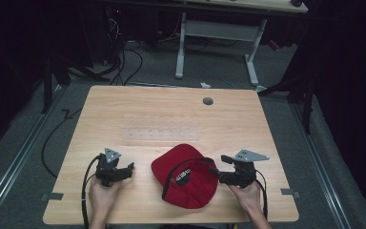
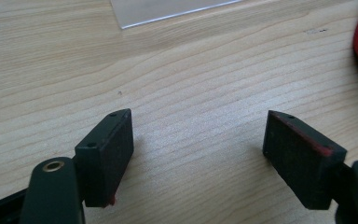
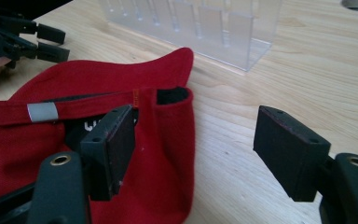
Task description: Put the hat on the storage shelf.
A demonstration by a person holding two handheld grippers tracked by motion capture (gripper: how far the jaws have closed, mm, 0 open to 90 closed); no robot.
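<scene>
Red cap (image 1: 187, 175) lies unheld on counter (image 1: 138, 102); both grippers' jaws wide and empty; all handling appears left to do.

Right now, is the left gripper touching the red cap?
Apart. In the high view the left gripper sits left of the red cap with bare table between them; its jaws stand open over bare wood.

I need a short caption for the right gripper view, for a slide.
Open hand-held gripper beside a red cap on a wooden table, clear rack behind.
</scene>
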